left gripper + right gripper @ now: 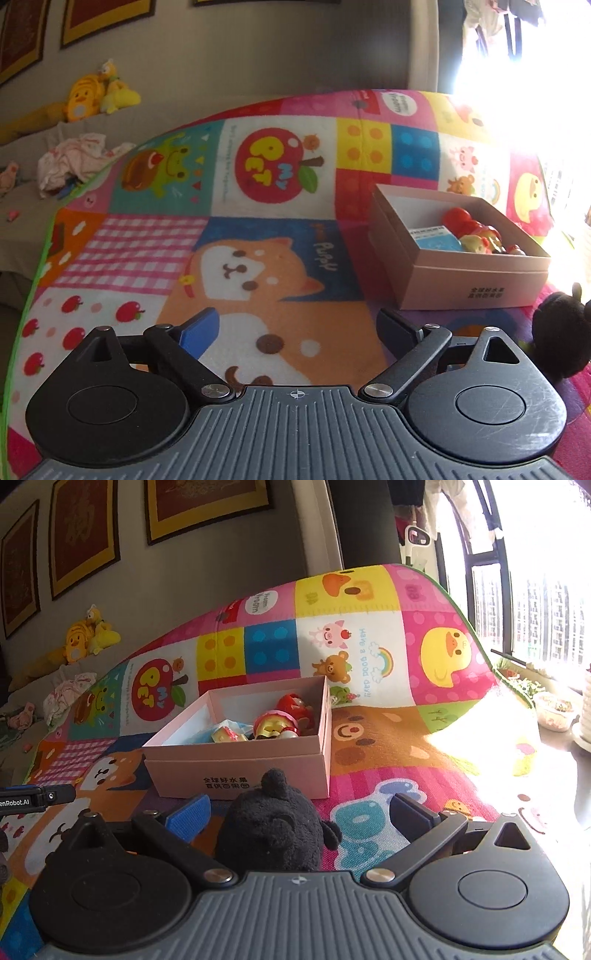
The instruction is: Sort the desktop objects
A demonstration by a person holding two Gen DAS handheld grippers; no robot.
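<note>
The black plush toy [561, 332] is cut by the left view's edge; glare whitens the blanket's [491, 122] far corner.

Patchwork cartoon blanket [155, 243], brightly coloured, with panels of a puppy, apples, a frog, a duck and a rainbow, covered the work surface. Yellow plush toys [99, 92] sat heaped on a grey sofa [22, 229] by the wall. Crumpled pink-and-white cloth [74, 162] lay on the sofa just beside the blanket's edge. Framed red pictures with yellow borders [85, 535] hung on the grey wall. Window [535, 602] stood at right, strongly sunlit; potted plants [524, 683] lined its sill.
</note>
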